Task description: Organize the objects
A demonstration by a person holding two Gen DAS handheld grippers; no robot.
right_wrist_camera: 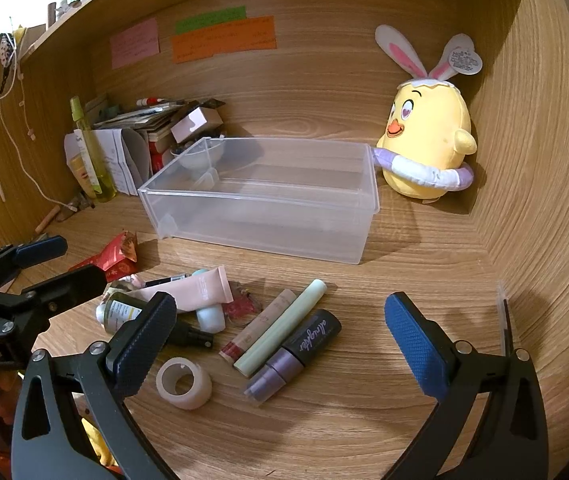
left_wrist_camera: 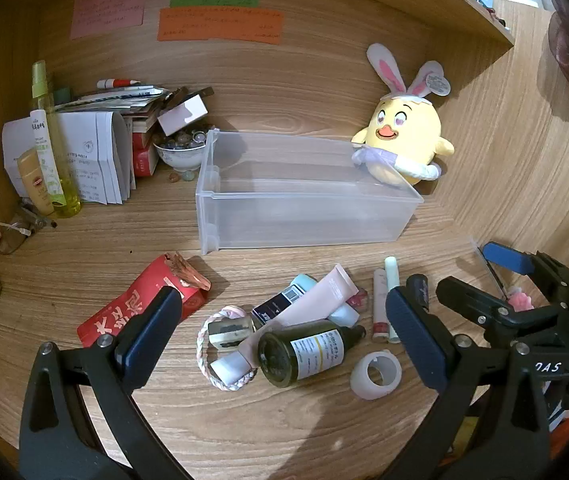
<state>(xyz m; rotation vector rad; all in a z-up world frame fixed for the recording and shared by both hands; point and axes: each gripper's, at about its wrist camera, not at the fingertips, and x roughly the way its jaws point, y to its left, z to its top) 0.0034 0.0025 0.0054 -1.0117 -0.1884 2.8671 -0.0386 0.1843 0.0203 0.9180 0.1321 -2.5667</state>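
Both hand-held grippers, left (left_wrist_camera: pixel 284 328) and right (right_wrist_camera: pixel 280 336), hang wide open and empty over the clutter on the counter (right_wrist_camera: pixel 324 420). The bottle (left_wrist_camera: pixel 304 354) and tape roll (right_wrist_camera: pixel 183 383) could roll when nudged; the clear bin (right_wrist_camera: pixel 260 200) sits just behind.

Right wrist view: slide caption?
Open right gripper above cosmetic tubes and tape roll; empty clear bin behind.

Warm indoor light, sharp centre, heavy fisheye bend.
Light falls from above: the clear bin (right_wrist_camera: pixel 260 200) and plush chick (right_wrist_camera: pixel 428 136) cast soft shadows toward five o'clock; black vignette fills the corners; overexposed white glare at eleven o'clock in the right view.
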